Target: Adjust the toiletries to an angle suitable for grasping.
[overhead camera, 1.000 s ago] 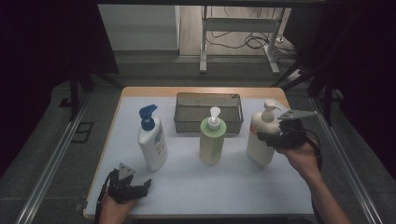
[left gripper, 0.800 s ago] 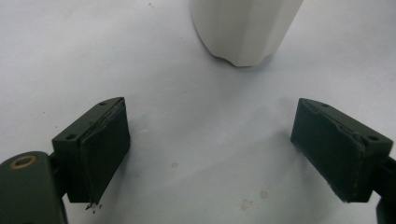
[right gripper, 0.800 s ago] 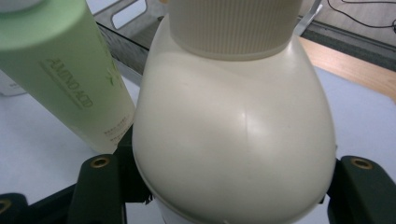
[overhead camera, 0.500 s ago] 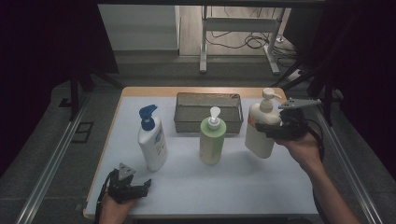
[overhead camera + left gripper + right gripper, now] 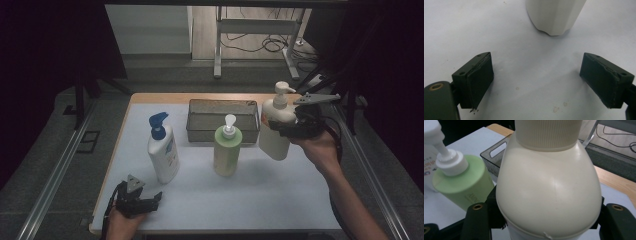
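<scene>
Cream pump bottle (image 5: 275,127) clamped in right gripper (image 5: 287,129), held clear above surface (image 5: 280,200), just right of mesh basket (image 5: 223,120). Green pump bottle (image 5: 226,150) stands in front of basket, upright. White bottle with blue pump (image 5: 163,150) stands left-front of basket. Left gripper (image 5: 150,200) near surface's front edge, jaws spread wide, nothing between.

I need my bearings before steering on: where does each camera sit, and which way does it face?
High view: above the near table edge, looking forward and down on the table; both forearms and grippers show.
Left gripper view: rides the left gripper, facing the tabletop and a white bottle base; its open jaws show.
Right gripper view: rides the right gripper, facing the cream bottle it clamps.
Shared: high and right gripper views both show the green bottle.
</scene>
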A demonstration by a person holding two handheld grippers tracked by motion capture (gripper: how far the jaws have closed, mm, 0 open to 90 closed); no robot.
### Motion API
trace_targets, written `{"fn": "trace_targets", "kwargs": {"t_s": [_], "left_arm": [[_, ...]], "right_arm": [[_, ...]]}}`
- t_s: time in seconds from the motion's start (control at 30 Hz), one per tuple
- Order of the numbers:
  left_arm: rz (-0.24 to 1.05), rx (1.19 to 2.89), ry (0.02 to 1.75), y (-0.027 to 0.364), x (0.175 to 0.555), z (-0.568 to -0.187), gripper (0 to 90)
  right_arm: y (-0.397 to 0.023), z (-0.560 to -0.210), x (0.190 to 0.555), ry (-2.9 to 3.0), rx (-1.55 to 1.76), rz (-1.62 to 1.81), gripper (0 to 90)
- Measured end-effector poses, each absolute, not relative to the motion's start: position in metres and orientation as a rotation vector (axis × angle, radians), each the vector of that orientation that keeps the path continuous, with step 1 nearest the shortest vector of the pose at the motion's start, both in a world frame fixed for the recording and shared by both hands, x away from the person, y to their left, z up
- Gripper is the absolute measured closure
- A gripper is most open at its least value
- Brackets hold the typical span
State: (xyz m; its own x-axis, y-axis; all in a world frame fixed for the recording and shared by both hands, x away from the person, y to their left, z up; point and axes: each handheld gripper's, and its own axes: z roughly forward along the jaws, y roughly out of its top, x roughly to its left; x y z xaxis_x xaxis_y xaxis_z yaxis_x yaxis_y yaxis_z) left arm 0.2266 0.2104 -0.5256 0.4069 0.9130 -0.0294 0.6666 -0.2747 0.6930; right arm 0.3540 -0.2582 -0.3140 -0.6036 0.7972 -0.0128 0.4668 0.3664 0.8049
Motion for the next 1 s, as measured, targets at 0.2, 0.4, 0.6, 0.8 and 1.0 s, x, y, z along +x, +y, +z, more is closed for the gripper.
{"fn": "trace_targets", "kwargs": {"t_s": [0.2, 0.4, 0.6, 0.8, 1.0], "left_arm": [[0.504, 2.036, 1.339, 0.21, 0.227, -0.526, 11.3], [0.503, 2.036, 1.339, 0.211, 0.227, -0.526, 11.3], [0.502, 2.036, 1.339, 0.211, 0.227, -0.526, 11.3], [0.501, 2.037, 1.339, 0.211, 0.227, -0.525, 11.3], [0.503, 2.038, 1.338, 0.211, 0.227, -0.525, 11.3]], "right_arm": [[-0.246, -0.305, 0.363, 2.228, 1.079, 1.115, 36.9], [-0.235, -0.298, 0.373, 2.23, 1.065, 1.131, 36.9], [-0.224, -0.292, 0.382, 2.225, 1.053, 1.135, 36.9], [-0.213, -0.288, 0.392, 2.218, 1.048, 1.142, 37.0], [-0.204, -0.288, 0.4, 2.213, 1.045, 1.152, 36.9]]}}
